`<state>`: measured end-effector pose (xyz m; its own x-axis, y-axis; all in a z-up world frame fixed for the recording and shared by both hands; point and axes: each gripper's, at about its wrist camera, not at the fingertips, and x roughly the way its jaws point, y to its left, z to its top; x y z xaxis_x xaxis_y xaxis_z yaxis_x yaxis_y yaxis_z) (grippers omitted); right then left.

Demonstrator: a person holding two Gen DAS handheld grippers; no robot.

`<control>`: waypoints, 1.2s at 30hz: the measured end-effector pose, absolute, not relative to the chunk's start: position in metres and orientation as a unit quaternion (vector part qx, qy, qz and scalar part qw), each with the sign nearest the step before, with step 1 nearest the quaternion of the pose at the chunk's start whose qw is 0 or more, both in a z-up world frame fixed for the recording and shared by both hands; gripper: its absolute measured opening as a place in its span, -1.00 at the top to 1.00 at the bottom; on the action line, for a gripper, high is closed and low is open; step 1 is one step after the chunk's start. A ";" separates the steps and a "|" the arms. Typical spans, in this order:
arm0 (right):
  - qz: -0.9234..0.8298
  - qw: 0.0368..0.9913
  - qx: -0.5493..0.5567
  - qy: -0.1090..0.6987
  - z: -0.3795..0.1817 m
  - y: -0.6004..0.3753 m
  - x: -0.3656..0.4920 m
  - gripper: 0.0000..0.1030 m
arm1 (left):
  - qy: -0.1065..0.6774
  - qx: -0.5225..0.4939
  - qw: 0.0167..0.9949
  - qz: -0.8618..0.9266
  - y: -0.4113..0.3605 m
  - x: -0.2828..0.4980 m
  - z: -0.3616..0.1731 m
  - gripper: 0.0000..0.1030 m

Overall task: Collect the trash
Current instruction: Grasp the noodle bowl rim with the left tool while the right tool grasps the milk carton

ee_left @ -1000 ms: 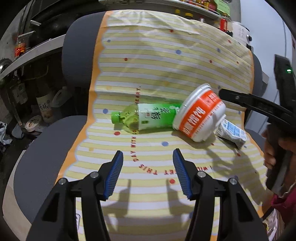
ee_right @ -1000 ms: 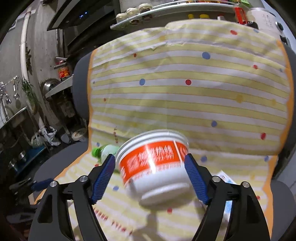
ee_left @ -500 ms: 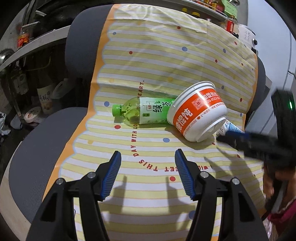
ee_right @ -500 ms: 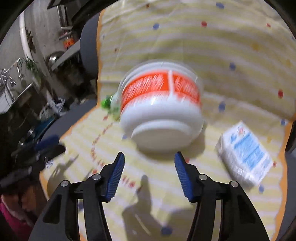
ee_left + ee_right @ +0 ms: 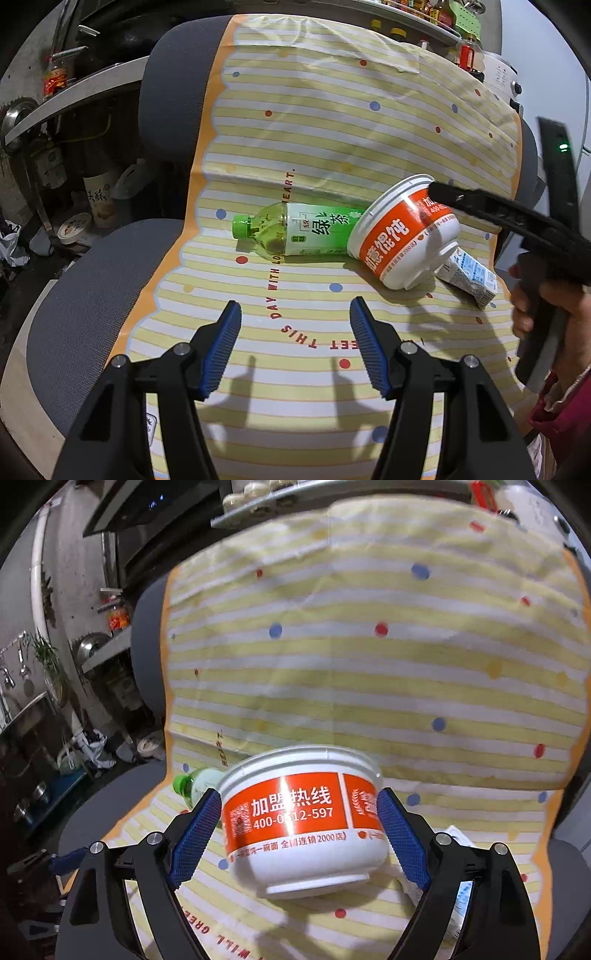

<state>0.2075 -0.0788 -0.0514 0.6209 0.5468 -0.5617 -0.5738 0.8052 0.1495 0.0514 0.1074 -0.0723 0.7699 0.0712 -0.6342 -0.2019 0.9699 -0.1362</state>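
A: Where is the noodle bowl (image 5: 295, 823)?
B: Low centre of the right wrist view, tilted on the striped cloth (image 5: 369, 672) over the grey chair (image 5: 92, 280). The right gripper (image 5: 297, 829) has a blue pad on each side of it, touching or nearly so; I cannot tell whether they press it

A: And beside it?
B: In the left wrist view the green tea bottle (image 5: 295, 232) lies on its side, its base touching the bowl's rim, cap pointing left. A white-and-blue packet (image 5: 469, 277) lies just beyond the bowl, at right

A: The left gripper (image 5: 295, 347)?
B: Bottom centre, jaws apart and empty above the cloth's red lettering. A hand (image 5: 532, 299) holds the other tool's handle at the right edge
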 end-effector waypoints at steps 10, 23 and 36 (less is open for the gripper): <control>0.301 0.874 -0.107 0.367 -0.070 -0.083 0.170 -0.48 | 0.333 -0.107 0.934 0.064 0.106 0.047 -0.077 -0.16; 0.263 0.880 -0.050 0.391 -0.069 -0.161 0.121 -0.35 | 0.328 -0.078 0.940 0.055 0.076 0.044 -0.069 -0.16; 0.206 0.923 -0.009 0.324 -0.056 -0.208 0.144 -0.34 | 0.326 -0.080 0.941 0.038 0.054 0.123 -0.052 -0.17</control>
<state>0.1438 -0.2082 -0.0558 0.7055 0.3753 -0.6012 -0.3864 0.9148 0.1176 0.1225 0.0535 -0.0517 0.7852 0.0191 -0.6189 -0.1229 0.9845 -0.1254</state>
